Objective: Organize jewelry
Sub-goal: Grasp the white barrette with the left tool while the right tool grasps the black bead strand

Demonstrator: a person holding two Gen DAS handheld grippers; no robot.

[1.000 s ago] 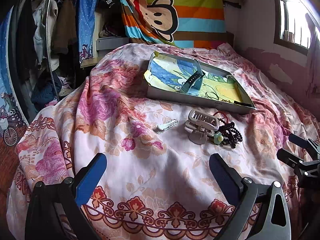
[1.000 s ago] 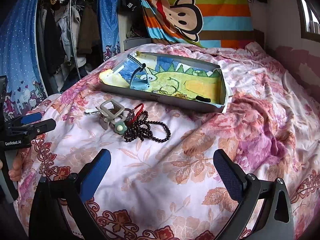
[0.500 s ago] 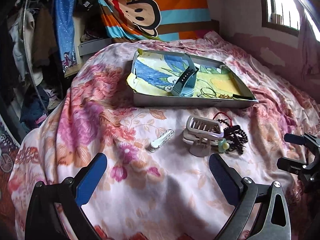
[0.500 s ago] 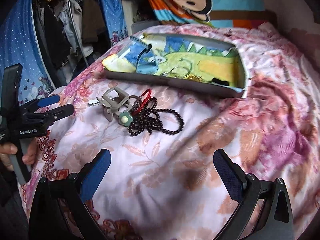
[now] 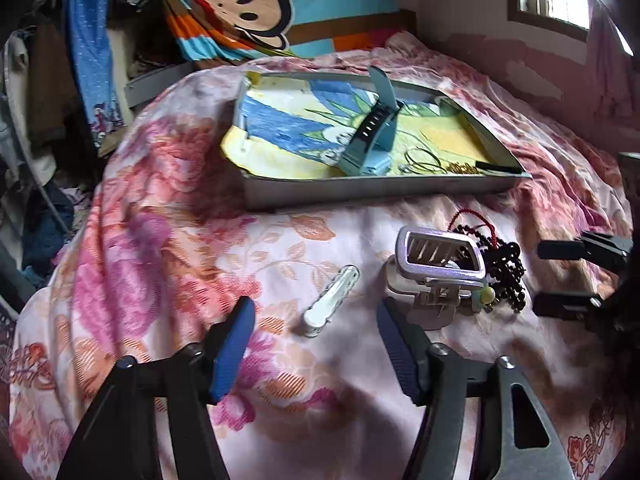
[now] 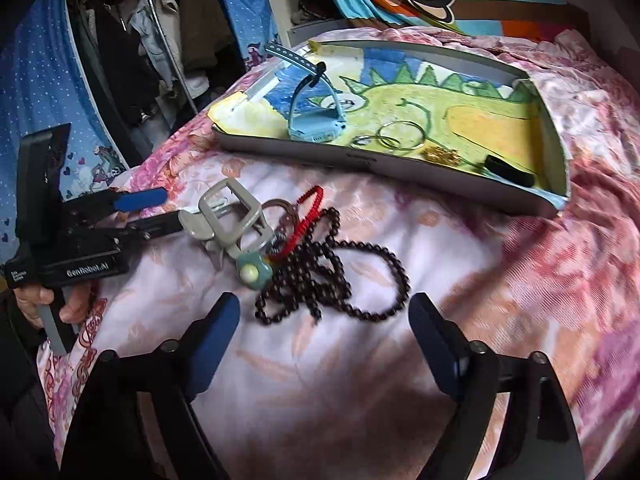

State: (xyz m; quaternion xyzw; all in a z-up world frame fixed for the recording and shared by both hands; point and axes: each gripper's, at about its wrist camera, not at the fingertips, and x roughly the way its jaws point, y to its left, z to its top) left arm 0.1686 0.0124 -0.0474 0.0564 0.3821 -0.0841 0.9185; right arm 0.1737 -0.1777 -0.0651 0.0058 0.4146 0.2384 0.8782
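Bedroom setup, with a pink floral bedspread (image 5: 168, 264) as the work surface, a striped monkey-print blanket (image 5: 256, 4) hung at the head of the bed and a crammed clothes rack (image 6: 132, 40) off to the side; a shallow grey cardboard tray lined with a crayon dinosaur drawing (image 6: 552, 136) sits further up the bed, and it's clearly the drop-off spot, since a light blue smartwatch with its strap arched up (image 5: 372, 140), a couple of thin wire hoops (image 6: 400, 136), a small gold chain (image 6: 440, 156) and a little black piece (image 6: 508, 170) are already lying in it.

What's left is on the bedspread just in front of the tray; a small white hair clip (image 5: 330, 300) lies on its own, and beside it a lilac rectangular claw clip (image 5: 438, 268) sits tangled in a heap with a dark beaded necklace (image 6: 340, 276), a red cord (image 6: 308, 212) and a pale green flower charm (image 6: 252, 274).

Left gripper (image 5: 316, 340) hangs low with its blue-padded fingers spread wide either side of the white hair clip, nothing held; looks lined up to pinch that one, probably because it's the easy loner. Right gripper (image 6: 324, 332) is likewise spread and empty, hovering over the near loops of the beads; looks like it's going for the necklace.

Tricky bit is likely the tangle; lifting the beads could drag the cord and the charm along.
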